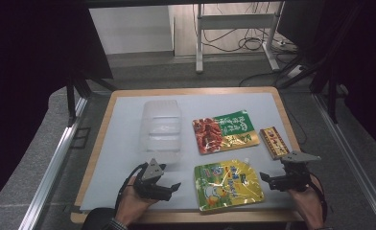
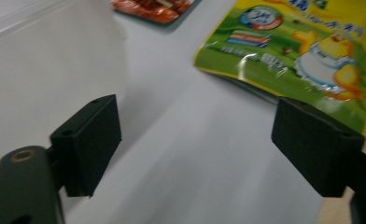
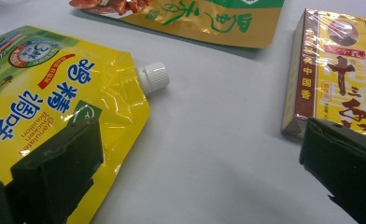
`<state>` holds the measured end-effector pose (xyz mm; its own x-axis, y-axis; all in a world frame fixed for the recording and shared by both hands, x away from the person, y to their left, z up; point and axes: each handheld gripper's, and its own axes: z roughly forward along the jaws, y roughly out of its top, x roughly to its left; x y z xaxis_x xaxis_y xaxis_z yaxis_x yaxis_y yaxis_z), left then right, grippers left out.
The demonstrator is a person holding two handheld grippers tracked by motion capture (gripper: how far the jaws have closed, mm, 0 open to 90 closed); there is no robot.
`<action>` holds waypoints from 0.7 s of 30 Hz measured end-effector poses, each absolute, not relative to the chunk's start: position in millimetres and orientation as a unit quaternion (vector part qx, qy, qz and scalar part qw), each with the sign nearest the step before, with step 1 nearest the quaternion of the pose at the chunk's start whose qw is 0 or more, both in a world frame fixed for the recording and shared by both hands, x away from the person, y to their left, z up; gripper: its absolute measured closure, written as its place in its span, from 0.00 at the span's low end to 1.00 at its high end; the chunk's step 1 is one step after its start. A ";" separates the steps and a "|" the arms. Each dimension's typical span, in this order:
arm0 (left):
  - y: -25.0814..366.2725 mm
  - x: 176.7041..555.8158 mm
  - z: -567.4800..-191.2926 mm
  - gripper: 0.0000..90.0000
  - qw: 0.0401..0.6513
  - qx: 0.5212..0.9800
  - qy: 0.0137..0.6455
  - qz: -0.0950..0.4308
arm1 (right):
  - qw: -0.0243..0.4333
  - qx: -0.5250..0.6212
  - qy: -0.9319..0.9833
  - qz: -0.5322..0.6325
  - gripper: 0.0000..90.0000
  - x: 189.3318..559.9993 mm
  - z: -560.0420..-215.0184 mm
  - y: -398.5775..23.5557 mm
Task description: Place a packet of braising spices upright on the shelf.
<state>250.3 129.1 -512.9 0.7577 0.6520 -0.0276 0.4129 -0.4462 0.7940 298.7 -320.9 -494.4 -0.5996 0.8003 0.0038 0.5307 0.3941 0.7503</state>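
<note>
We hold both tongs spread and empty, left tongs (image 1: 172, 187) and right tongs (image 1: 265, 180) flanking the yellow spouted pouch (image 1: 228, 184) lying flat at the desk's (image 1: 123, 143) near edge. Judged next: close in and pinch its edges.

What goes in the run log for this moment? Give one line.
left tool: open, empty, beside yellow pouch | right tool: open, empty, between pouch and box | clear tub: empty

Glossy crinkled yellow pouch (image 1: 228, 185)
</note>
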 end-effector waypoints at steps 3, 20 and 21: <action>121.1 250.2 -513.7 0.29 0.420 0.845 0.301 0.137 | 0.182 0.408 0.814 0.370 0.00 298.7 -494.4 -321.0; 91.4 258.2 -517.6 0.80 0.446 0.850 0.257 0.113 | 0.178 0.407 0.817 0.368 0.00 299.3 -495.5 -320.0; 89.1 258.9 -517.8 0.83 0.446 0.851 0.256 0.111 | 0.177 0.407 0.817 0.368 0.00 299.4 -495.7 -320.0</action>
<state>258.9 89.1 -517.8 0.8442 0.5347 -0.0385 0.3361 -0.4719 0.8151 299.4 -320.0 -495.7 -0.6056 0.7957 0.0096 0.5352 0.3983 0.7449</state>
